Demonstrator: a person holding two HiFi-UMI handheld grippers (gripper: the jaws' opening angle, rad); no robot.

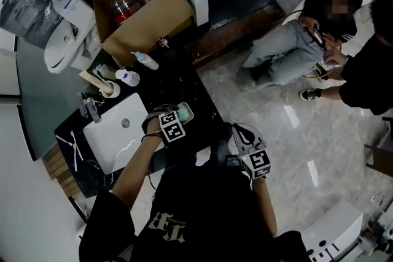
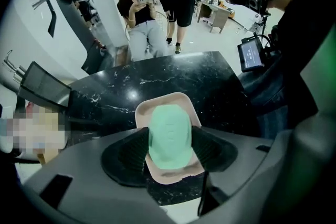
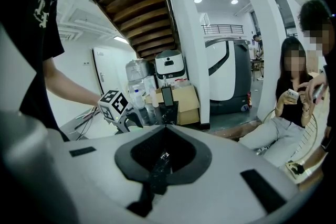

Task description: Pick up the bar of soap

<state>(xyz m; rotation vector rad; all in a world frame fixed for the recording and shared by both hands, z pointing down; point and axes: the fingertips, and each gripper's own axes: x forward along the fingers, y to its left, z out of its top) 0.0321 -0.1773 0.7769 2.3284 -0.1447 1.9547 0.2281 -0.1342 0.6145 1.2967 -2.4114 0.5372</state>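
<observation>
1. Soap: the mint-green oval bar of soap (image 2: 170,134) lies in a pale beige rounded soap dish (image 2: 165,97) on the black marble counter (image 2: 173,73), near the counter's front edge.
2. The left gripper (image 2: 170,152) points straight down over the dish. Its black ribbed jaws are spread wide, one on each long side of the bar, so the soap sits right between them. The pads (image 2: 126,157) stand just beside the soap, over the dish's side rims. The bar rests flat in the dish.
3. Nothing stands between the jaws and the soap; only the dish rim lies under the pads.
4. The right gripper (image 3: 164,157) is held off to the side, apart from the counter and aimed slightly downward. Its jaws are pressed together with nothing in them.
5. In the head view, a white rectangular sink (image 1: 113,135) with a metal tap (image 1: 91,108) is set in the counter just left of the dish.
6. Behind the sink stand two white pump bottles (image 1: 146,60), and further back an open cardboard box (image 1: 150,18) holds clear plastic jars.
7. Across the glossy tiled floor (image 1: 295,132), well apart from the counter, a seated person (image 1: 288,46) and another beside them look at a phone.
</observation>
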